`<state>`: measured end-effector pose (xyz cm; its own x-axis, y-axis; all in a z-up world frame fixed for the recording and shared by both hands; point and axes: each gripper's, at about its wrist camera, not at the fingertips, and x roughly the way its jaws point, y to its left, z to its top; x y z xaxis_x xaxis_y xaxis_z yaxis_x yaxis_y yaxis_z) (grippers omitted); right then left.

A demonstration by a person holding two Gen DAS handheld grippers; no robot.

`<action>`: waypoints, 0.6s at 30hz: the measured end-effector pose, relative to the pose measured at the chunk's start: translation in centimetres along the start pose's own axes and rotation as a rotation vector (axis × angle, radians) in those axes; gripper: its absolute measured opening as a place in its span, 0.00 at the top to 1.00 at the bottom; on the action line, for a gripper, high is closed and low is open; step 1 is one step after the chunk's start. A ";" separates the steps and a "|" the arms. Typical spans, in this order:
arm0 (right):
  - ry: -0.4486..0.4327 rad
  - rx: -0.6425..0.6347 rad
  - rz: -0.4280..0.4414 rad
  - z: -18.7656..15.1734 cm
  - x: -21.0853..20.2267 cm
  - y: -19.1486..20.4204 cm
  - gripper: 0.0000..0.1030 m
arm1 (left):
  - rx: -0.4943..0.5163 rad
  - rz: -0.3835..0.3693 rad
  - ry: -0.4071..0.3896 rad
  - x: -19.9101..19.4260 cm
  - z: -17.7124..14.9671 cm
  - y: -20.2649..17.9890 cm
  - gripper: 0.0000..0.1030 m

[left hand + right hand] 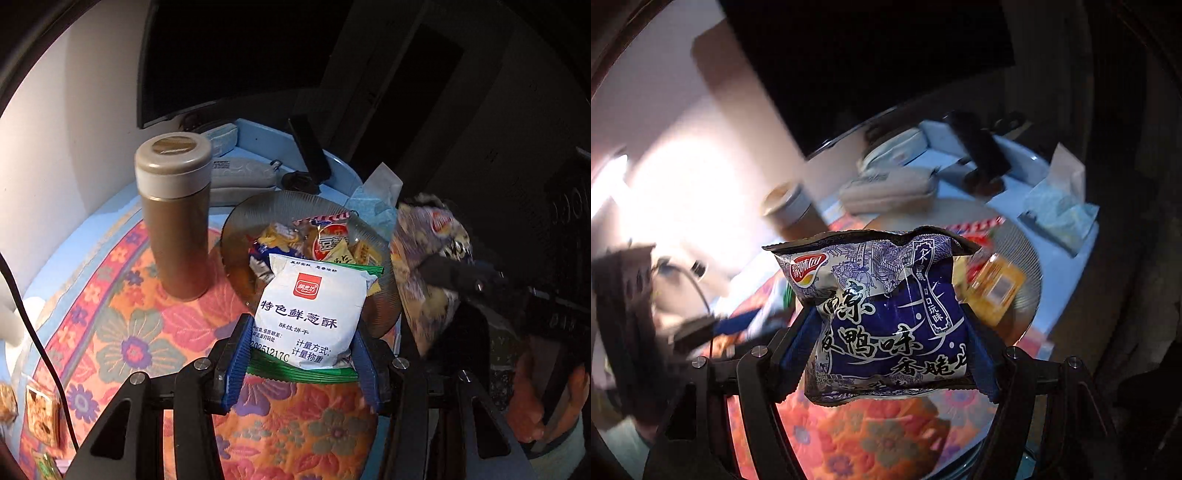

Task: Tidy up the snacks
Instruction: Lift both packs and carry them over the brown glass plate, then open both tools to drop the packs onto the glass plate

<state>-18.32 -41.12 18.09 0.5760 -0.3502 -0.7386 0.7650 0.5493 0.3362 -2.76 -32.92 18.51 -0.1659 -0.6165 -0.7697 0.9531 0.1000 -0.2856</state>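
Over the bowl (236,221), our left gripper (301,354) has its fingers closed on a white pack (310,314), the right gripper (892,354) pinches a blue pack (886,332) beside it. Several snacks are in already; a few wait on the bench (122,295).

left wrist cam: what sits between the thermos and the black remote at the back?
In the left wrist view, two grey pouch-like cases lie between the thermos and the black remote, stacked on the blue table.

The white biscuit packet (309,314) carries a red logo and green edges. The crisp bag (886,325) is navy with white illustrations; the tablecloth (122,332) is orange floral.
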 end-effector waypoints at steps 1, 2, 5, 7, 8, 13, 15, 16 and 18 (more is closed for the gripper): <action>-0.006 0.020 -0.014 0.9 0.2 -0.6 0.29 | 0.014 0.002 0.000 0.5 0.3 -0.5 0.52; -0.006 0.041 -0.024 1.9 0.6 -1.1 0.29 | 0.027 0.002 -0.001 0.9 0.6 -0.9 0.52; 0.009 0.087 -0.052 4.3 2.4 -2.4 0.29 | 0.068 0.009 0.001 2.2 1.1 -2.1 0.52; 0.025 0.096 -0.076 5.7 3.7 -3.0 0.29 | 0.085 0.011 0.002 3.2 1.5 -2.6 0.52; 0.033 0.095 -0.085 6.2 4.4 -3.2 0.29 | 0.089 0.011 0.002 3.7 1.7 -2.8 0.52; 0.066 0.117 -0.072 8.2 6.9 -4.5 0.26 | 0.107 0.021 -0.007 6.4 2.7 -3.3 0.45; 0.062 0.150 -0.039 8.3 6.9 -5.5 0.26 | 0.093 0.021 0.014 7.6 2.6 -3.0 0.27; 0.056 0.168 -0.025 8.3 6.7 -6.0 0.26 | 0.087 0.023 0.018 7.9 2.4 -2.8 0.27; 0.051 0.187 -0.015 8.2 6.3 -6.8 0.26 | 0.086 0.026 0.039 8.3 1.9 -2.3 0.27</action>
<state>-17.56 -53.28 15.87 0.5523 -0.3156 -0.7716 0.8164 0.3917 0.4242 -5.84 -39.76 13.90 -0.1495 -0.5833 -0.7984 0.9751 0.0470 -0.2168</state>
